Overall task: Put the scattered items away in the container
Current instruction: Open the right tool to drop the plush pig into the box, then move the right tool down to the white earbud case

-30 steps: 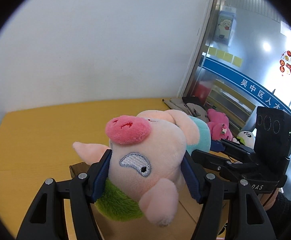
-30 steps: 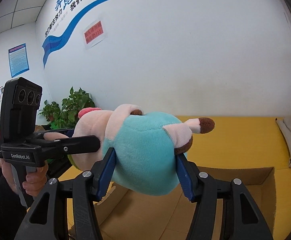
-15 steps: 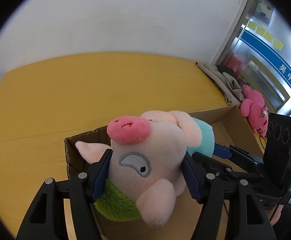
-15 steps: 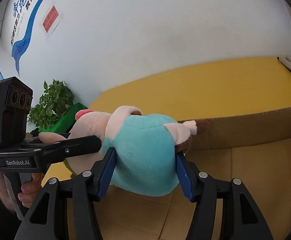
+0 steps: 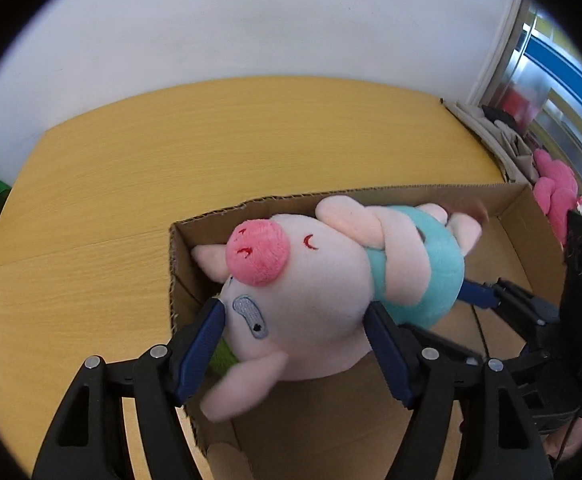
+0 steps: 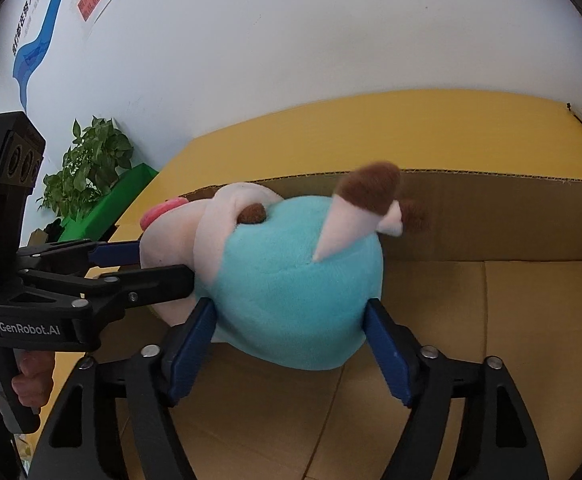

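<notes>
Your left hand-held gripper [image 5: 297, 330] is clamped on the pig's [image 5: 311, 292] head, blue pads [image 5: 201, 340] pressed into both cheeks. Your right hand-held gripper [image 6: 289, 338] is closed on its teal body — so the pig hangs sideways between the two, over the open box [image 5: 527, 216]. Vs. 1 s ago you've tipped both cams down and brought the pig lower: the box floor now fills the view below it, and the feet are blurred. Far box wall sits just behind the feet; the left corner is near the ear. Bare cardboard lies to the right, yellow counter [image 5: 171, 152] beyond. Pink toy [image 5: 557, 192] lies off right.
</notes>
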Demonstrator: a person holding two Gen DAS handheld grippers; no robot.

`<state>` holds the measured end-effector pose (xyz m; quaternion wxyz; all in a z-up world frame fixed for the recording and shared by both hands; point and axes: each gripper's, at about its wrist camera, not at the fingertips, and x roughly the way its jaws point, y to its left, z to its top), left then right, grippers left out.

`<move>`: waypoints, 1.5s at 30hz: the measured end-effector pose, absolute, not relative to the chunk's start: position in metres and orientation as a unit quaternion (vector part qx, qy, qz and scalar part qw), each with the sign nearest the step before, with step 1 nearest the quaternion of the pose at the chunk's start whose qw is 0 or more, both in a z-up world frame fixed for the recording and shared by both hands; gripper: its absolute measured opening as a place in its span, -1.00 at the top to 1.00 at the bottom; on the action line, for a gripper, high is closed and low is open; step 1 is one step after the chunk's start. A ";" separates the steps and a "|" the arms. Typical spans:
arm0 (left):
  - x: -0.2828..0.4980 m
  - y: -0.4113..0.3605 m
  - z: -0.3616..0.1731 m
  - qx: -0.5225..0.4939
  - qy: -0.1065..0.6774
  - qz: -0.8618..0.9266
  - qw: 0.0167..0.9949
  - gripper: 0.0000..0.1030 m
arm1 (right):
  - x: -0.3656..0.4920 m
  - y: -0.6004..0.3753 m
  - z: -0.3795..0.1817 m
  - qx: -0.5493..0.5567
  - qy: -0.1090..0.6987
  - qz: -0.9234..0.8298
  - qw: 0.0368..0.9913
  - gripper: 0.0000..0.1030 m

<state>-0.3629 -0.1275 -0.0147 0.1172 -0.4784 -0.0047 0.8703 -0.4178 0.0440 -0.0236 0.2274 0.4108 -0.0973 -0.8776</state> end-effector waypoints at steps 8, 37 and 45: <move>-0.296 -0.146 0.054 -0.388 -0.037 0.915 0.106 -0.43 | -0.385 0.061 0.012 0.409 -0.082 -0.878 0.233 -0.87; 0.003 -0.012 0.061 -0.261 -0.028 0.959 0.103 -0.61 | -0.061 0.153 0.083 0.287 0.010 -0.950 0.122 -1.00; 0.014 0.002 0.051 -0.274 -0.015 0.956 0.100 -0.61 | -0.044 0.163 0.076 0.288 -0.005 -0.950 0.119 -1.00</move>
